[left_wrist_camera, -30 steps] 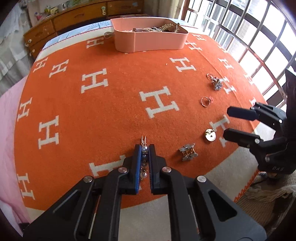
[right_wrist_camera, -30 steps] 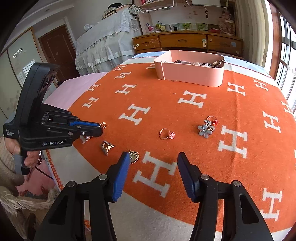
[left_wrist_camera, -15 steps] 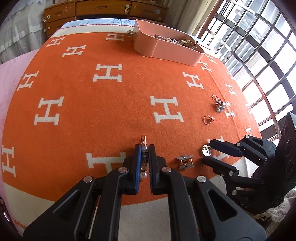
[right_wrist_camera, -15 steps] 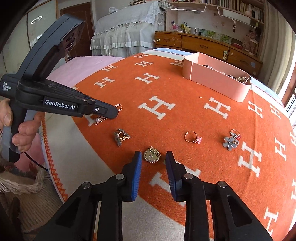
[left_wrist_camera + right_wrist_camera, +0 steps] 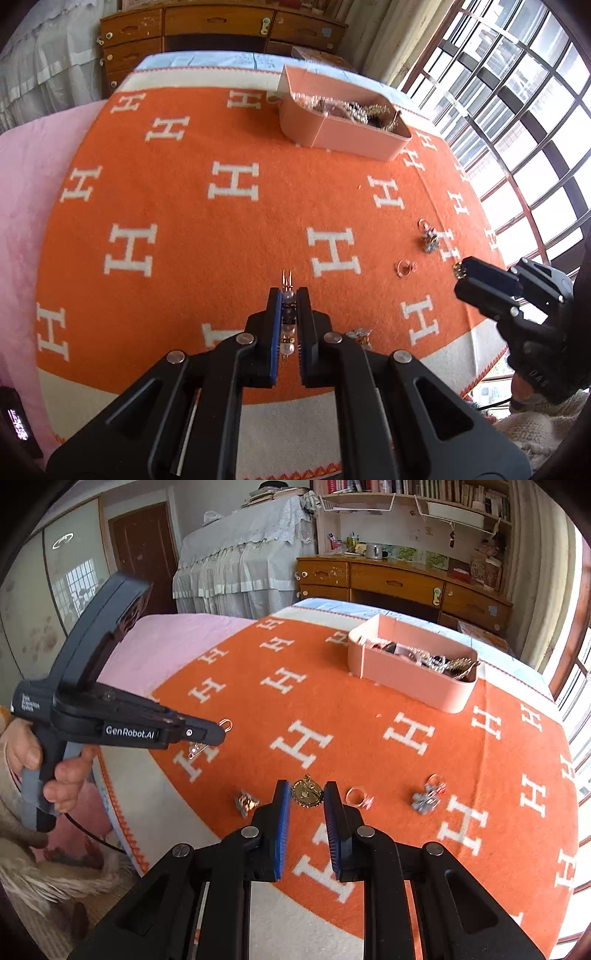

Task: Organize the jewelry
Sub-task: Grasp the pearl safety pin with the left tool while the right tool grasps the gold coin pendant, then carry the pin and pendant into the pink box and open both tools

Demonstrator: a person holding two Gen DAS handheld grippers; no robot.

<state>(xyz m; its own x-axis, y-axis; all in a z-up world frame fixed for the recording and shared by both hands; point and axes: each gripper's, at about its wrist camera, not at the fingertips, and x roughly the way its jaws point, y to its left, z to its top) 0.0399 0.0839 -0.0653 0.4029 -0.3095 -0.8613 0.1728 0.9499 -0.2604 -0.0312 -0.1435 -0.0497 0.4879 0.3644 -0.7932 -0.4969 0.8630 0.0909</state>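
Note:
My left gripper [image 5: 288, 295] is shut on a pearl drop earring [image 5: 287, 321], held above the orange blanket [image 5: 221, 229]; it also shows in the right wrist view [image 5: 218, 734]. My right gripper [image 5: 306, 794] is shut on a round gold brooch [image 5: 306, 794], lifted off the blanket; it shows at the right of the left wrist view [image 5: 461, 275]. A pink jewelry box [image 5: 413, 679] with several pieces stands at the far side; it also shows in the left wrist view [image 5: 343, 129]. A gold ring [image 5: 358, 797], a flower piece [image 5: 426, 801] and a silver clip [image 5: 245, 803] lie on the blanket.
The blanket's cream border [image 5: 177, 812] and edge lie close in front. A wooden dresser [image 5: 399, 583] stands behind the table. Windows [image 5: 517, 110] run along the right side. A pink cloth [image 5: 29, 206] covers the left.
My right gripper closed on the gold brooch and lifted it off the blanket. My left gripper rose and moved forward with the earring still in it.

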